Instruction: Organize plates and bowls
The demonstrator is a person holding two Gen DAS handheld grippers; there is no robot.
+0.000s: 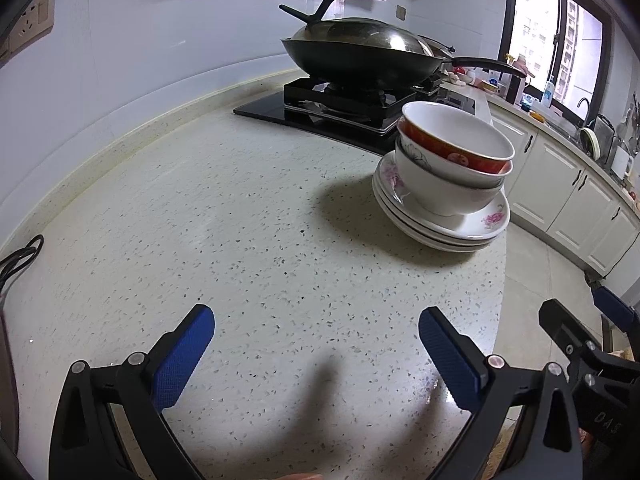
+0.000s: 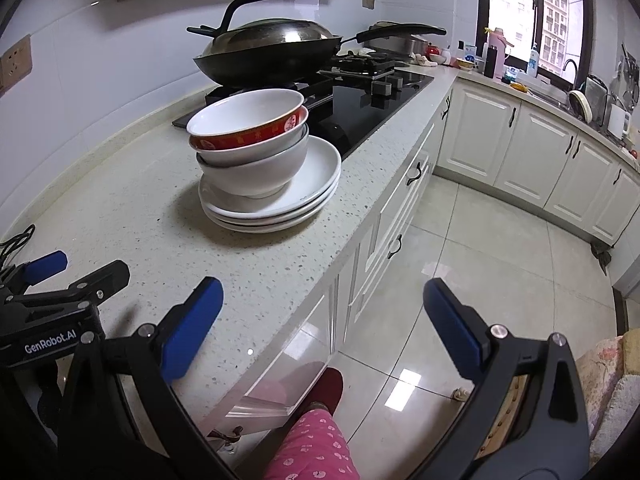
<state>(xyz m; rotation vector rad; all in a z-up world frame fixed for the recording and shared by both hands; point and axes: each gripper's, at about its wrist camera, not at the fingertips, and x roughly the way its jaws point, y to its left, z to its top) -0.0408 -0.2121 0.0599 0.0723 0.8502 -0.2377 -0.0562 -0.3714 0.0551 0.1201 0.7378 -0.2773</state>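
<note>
A stack of white plates point(image 1: 472, 228) point(image 2: 316, 184) sits near the front edge of the speckled counter point(image 1: 240, 240) point(image 2: 120, 200), the top one with pink flowers. Nested bowls stand on it: a large white bowl point(image 1: 440, 188) point(image 2: 260, 172) below, a red-banded bowl point(image 1: 460, 136) point(image 2: 248, 120) on top. My left gripper point(image 1: 316, 332) is open and empty over the counter, well short of the stack; it also shows in the right wrist view point(image 2: 80, 276). My right gripper point(image 2: 324, 300) is open and empty, astride the counter's front edge; it also shows in the left wrist view point(image 1: 580, 328).
A black wok with a steel lid point(image 1: 360, 48) point(image 2: 272, 48) sits on the gas hob point(image 1: 344, 108) point(image 2: 372, 96) behind the stack. A black cable point(image 1: 20, 256) lies at the counter's left. White cabinets point(image 2: 520, 140) and tiled floor point(image 2: 480, 280) lie right. My leg in pink point(image 2: 316, 448) is below.
</note>
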